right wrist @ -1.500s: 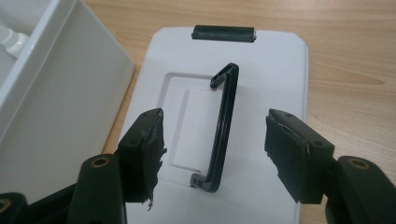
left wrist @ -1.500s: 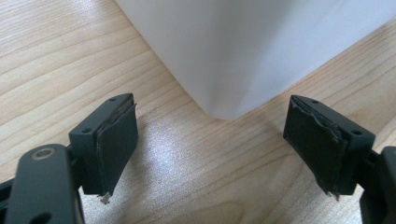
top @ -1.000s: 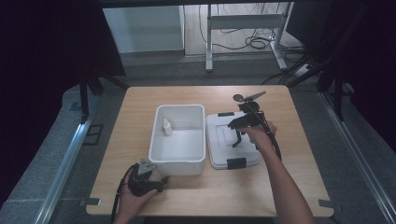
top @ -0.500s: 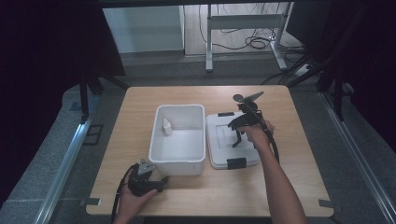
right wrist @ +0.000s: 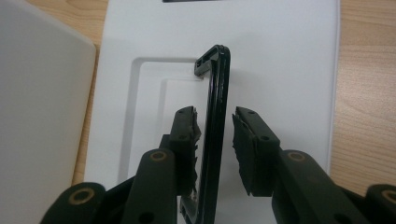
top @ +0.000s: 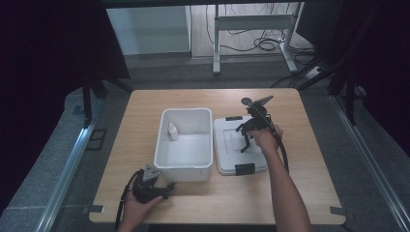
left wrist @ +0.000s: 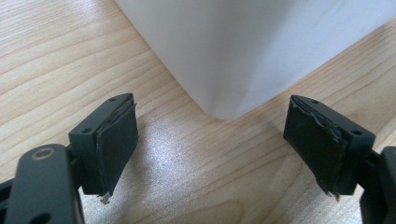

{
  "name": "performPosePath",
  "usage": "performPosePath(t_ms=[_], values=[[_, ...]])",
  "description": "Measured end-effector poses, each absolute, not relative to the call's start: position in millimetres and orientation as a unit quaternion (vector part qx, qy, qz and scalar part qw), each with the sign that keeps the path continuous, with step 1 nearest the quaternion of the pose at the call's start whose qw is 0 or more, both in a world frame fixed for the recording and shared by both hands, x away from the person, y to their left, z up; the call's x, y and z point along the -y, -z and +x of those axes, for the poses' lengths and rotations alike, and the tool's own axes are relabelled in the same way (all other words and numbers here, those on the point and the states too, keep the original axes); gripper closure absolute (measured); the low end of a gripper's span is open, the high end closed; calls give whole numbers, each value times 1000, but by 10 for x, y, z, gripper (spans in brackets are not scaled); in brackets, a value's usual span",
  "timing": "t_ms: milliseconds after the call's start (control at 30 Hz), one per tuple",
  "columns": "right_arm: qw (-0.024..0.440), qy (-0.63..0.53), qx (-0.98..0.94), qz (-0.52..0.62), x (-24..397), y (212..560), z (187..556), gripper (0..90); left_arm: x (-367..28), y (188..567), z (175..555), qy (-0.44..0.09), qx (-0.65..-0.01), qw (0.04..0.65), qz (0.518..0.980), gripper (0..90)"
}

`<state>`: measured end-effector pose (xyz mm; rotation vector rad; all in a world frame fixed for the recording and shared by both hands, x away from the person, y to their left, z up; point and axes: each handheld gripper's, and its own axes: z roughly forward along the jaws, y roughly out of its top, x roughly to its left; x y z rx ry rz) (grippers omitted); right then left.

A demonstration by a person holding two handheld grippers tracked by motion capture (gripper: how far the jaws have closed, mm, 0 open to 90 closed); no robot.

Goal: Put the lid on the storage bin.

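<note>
A white bin [top: 183,169] stands mid-table with a small white bottle [top: 172,130] inside near its left wall. Its white lid [top: 227,157] lies flat to the right, with the black handle [right wrist: 219,88] raised. My right gripper [top: 244,141] points down over the lid, and its jaws have just been closing around the handle. In the right gripper view [right wrist: 215,119] the handle stands between the pads, touching the left pad, with a narrow gap to the right one. My left gripper [top: 167,186] rests open on the table by the bin's front left corner [left wrist: 233,46], nothing between its jaws [left wrist: 210,135].
The wooden table [top: 145,106] has bare room at the back and along the left. Black latches [top: 244,169] sit on the lid's near and far edges. Dark curtains and a grey floor surround the table.
My right gripper has come down a little onto the lid's handle and its jaws have narrowed. The left hand and gripper have stayed put.
</note>
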<state>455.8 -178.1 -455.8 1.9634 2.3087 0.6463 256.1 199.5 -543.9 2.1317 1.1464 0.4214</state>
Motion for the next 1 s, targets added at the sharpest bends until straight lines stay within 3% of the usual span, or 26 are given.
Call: performPosePath(t_ms=[433,1000], values=[[-17,-211,-727,654,1812,4644,4615,829,-1994,5439,2561,-162,-440,336,817,175],[-34,-225,-708,669,1822,4624,4626,849,-1994,5439,2561,-161,-439,336,817,175]])
